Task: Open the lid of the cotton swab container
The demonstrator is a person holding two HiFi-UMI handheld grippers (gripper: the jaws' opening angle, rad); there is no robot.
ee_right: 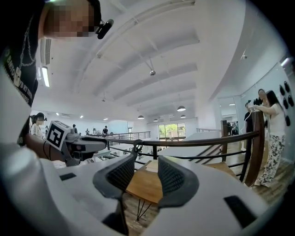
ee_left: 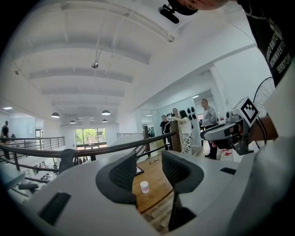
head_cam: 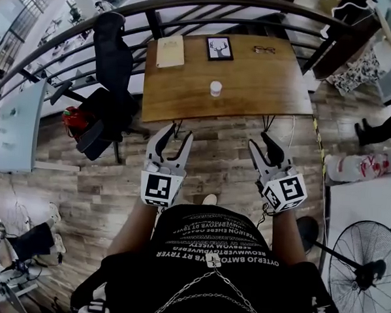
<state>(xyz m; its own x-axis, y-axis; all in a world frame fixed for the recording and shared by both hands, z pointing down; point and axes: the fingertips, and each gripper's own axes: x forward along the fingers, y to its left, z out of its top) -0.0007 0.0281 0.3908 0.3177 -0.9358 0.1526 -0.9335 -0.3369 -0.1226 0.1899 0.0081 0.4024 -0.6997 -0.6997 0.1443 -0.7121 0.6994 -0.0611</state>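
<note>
The cotton swab container (head_cam: 215, 88) is a small white cylinder with its lid on, upright near the middle of the wooden table (head_cam: 251, 83). Both grippers hang over the floor short of the table's near edge, well apart from the container. My left gripper (head_cam: 175, 137) is open with nothing between its jaws. In the left gripper view the container (ee_left: 144, 186) shows far off through the gap of the left gripper (ee_left: 149, 168). My right gripper (head_cam: 263, 144) is open and empty too. The right gripper view shows the right gripper (ee_right: 147, 173) framing the table's corner (ee_right: 145, 186); the container is not seen there.
On the table's far side lie a pale notebook (head_cam: 170, 51), a framed deer picture (head_cam: 219, 48) and glasses (head_cam: 264, 49). A curved black railing (head_cam: 190, 5) runs behind it. A black office chair (head_cam: 111, 83) stands left of it, a floor fan (head_cam: 363, 266) at bottom right. People (ee_left: 184, 126) stand beyond the table.
</note>
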